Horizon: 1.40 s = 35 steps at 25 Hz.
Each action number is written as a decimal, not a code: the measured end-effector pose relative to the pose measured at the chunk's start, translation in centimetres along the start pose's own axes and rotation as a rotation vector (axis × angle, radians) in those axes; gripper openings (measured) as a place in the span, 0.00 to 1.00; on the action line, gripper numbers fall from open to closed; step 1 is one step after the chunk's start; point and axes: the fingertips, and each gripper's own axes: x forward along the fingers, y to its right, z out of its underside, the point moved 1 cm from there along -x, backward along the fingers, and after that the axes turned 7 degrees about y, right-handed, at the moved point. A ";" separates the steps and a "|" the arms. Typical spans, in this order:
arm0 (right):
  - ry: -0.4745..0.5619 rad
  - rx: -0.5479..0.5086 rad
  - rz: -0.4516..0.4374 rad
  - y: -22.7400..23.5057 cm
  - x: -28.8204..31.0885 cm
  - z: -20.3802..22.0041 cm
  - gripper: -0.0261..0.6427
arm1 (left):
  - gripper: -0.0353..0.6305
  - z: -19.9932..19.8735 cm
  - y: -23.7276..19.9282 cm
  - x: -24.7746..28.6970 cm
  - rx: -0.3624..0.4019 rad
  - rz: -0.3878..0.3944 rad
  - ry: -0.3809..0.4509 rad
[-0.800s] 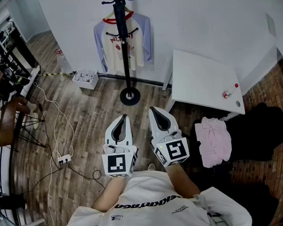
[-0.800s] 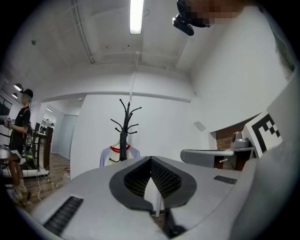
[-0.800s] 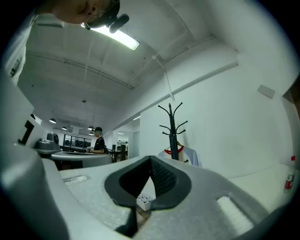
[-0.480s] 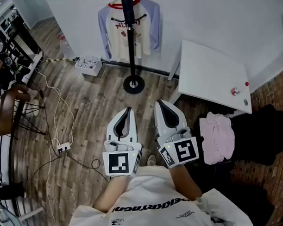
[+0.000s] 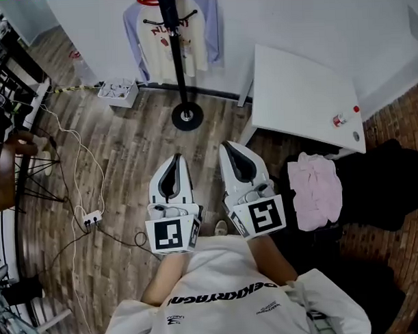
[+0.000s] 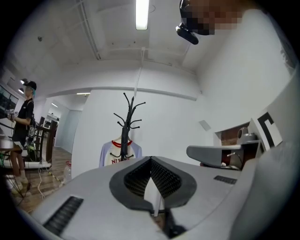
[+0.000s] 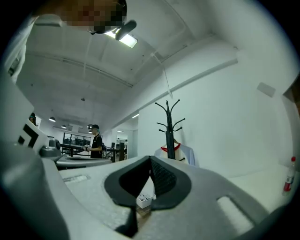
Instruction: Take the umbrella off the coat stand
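Your left tongs and right tongs sit side by side, level, each with its jaws closed together on nothing. Straight ahead of them, well apart, is the coat stand (a raglan shirt hangs on it). I cannot make out the umbrella.

- I have the coat stand straight ahead of my left gripper and right gripper, well apart.
- A shirt hangs on it.
- The table stands ahead-right.
- The cloth lies right of them.
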 end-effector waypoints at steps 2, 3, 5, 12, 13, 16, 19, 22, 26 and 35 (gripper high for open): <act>0.002 0.000 0.003 1.3 -0.4 0.0 0.04 | 0.05 -0.2 0.8 0.6 0.016 -0.003 0.010; 0.004 0.002 0.000 1.9 -0.6 0.0 0.04 | 0.05 -0.2 1.2 1.0 0.012 -0.007 0.014; 0.010 -0.002 -0.009 2.9 -0.8 -0.3 0.04 | 0.05 -0.3 2.0 1.7 0.008 -0.019 0.024; 0.016 0.004 -0.045 4.9 1.2 0.1 0.04 | 0.05 -0.9 3.1 4.0 0.044 -0.052 0.042; 0.015 0.008 -0.045 5.2 1.7 0.4 0.04 | 0.05 -0.6 2.8 4.5 0.043 -0.053 0.040; 0.007 0.003 -0.042 6.0 4.3 1.6 0.04 | 0.05 0.8 1.1 7.0 0.034 -0.055 0.032; 0.009 -0.005 -0.037 7.0 8.0 3.0 0.04 | 0.05 2.2 -1.1 10.4 0.032 -0.051 0.020; 0.008 -0.026 -0.021 8.0 12.3 3.8 0.04 | 0.05 2.5 -3.6 14.3 0.031 -0.035 0.021; 0.003 -0.040 0.001 8.9 19.1 3.8 0.04 | 0.05 1.8 -7.9 20.2 0.042 -0.005 0.022; 0.008 -0.042 0.079 10.7 32.2 4.3 0.04 | 0.05 0.1 -16.1 31.6 0.029 0.061 0.013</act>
